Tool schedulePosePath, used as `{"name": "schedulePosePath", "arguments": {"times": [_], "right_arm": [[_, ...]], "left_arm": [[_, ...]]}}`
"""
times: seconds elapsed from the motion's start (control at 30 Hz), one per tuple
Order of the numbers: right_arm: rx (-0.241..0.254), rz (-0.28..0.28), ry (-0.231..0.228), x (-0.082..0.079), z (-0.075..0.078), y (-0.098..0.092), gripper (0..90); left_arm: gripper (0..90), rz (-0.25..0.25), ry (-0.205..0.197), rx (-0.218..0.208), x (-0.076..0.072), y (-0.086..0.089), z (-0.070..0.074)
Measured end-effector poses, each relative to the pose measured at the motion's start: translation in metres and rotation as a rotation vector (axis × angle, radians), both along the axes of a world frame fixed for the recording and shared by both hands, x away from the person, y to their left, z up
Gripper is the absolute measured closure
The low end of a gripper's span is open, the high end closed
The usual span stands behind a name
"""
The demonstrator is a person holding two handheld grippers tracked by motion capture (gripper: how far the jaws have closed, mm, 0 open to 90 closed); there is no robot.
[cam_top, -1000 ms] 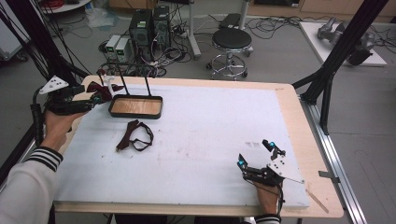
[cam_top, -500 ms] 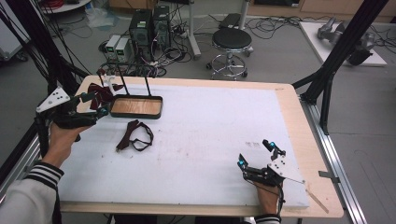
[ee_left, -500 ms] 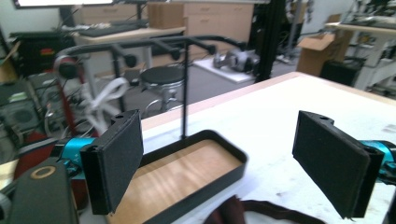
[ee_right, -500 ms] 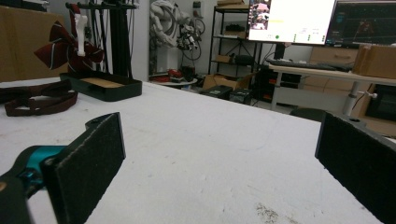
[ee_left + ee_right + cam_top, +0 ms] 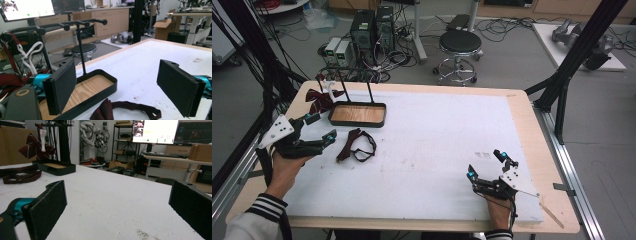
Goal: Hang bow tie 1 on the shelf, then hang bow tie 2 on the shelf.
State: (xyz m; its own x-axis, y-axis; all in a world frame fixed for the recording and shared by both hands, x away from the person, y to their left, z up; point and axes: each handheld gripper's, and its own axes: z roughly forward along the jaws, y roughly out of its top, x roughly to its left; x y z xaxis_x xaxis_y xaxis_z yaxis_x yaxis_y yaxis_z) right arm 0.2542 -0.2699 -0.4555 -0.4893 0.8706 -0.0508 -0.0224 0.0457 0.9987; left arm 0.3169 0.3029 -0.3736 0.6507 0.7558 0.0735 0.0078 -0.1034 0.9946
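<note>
The left gripper hovers with its two black foam-faced jaws spread wide and nothing between them, just left of the dark maroon fabric bow tie with its looped neck strap; in the left gripper view that bow tie lies flat on the white padded table cover right below and between the jaws, close in front of the black-rimmed stand tray with a wooden floor; two thin black posts rise from the tray, and from the stand's rail hangs a second, red-and-white striped bow tie on a white strap.

The right gripper rests low near the table's front right, jaws likewise parted and empty, well apart from the maroon bow tie, which it sees far off to its left.

By my judgement the bow tie is light, soft and floppy; the strap will trail and may snag on the tray rim; the firmest hold looks to be the centre knot, where the cloth bunches thickest, rather than a single wing or the thin band.

No brand or label is legible; the writing on the distant monitors is too small to read.
</note>
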Motion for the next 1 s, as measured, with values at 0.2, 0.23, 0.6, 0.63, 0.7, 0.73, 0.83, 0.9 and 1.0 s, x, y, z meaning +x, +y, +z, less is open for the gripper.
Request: {"name": "schedulePosePath", "arguments": {"times": [0.2, 0.23, 0.6, 0.63, 0.7, 0.73, 0.83, 0.9, 1.0], "right_arm": [[0.005, -0.001, -0.001, 0.000, 0.000, -0.001, 0.7], [0.006, -0.002, -0.004, 0.000, 0.000, -0.001, 0.6], [0.010, -0.003, -0.003, 0.000, 0.000, -0.001, 0.7], [0.010, -0.002, -0.004, -0.001, 0.000, -0.001, 0.7], [0.008, -0.005, -0.009, -0.001, 0.000, -0.001, 0.7], [0.011, -0.004, -0.007, -0.001, 0.000, -0.001, 0.7], [0.015, -0.002, -0.003, 0.000, 0.000, -0.002, 0.7], [0.014, -0.002, -0.004, 0.000, 0.000, -0.002, 0.7], [0.012, -0.003, -0.005, 0.000, 0.000, -0.001, 0.7]], "left_arm": [[16.5, 0.009, -0.006, -0.007, -0.008, -0.001, -0.007], [16.5, 0.008, -0.005, -0.009, -0.008, -0.001, -0.007], [16.5, 0.036, 0.013, 0.006, -0.006, 0.000, -0.016], [16.5, 0.036, 0.013, 0.001, -0.006, 0.001, -0.016], [16.5, 0.040, 0.014, 0.005, -0.006, 0.001, -0.016], [16.5, 0.040, 0.012, 0.006, -0.006, 0.001, -0.015], [16.5, 0.042, 0.012, 0.008, -0.005, 0.001, -0.015], [16.5, 0.044, 0.015, 0.011, -0.004, 0.001, -0.014], [16.5, 0.044, 0.017, 0.020, -0.004, 0.000, -0.013]]}}
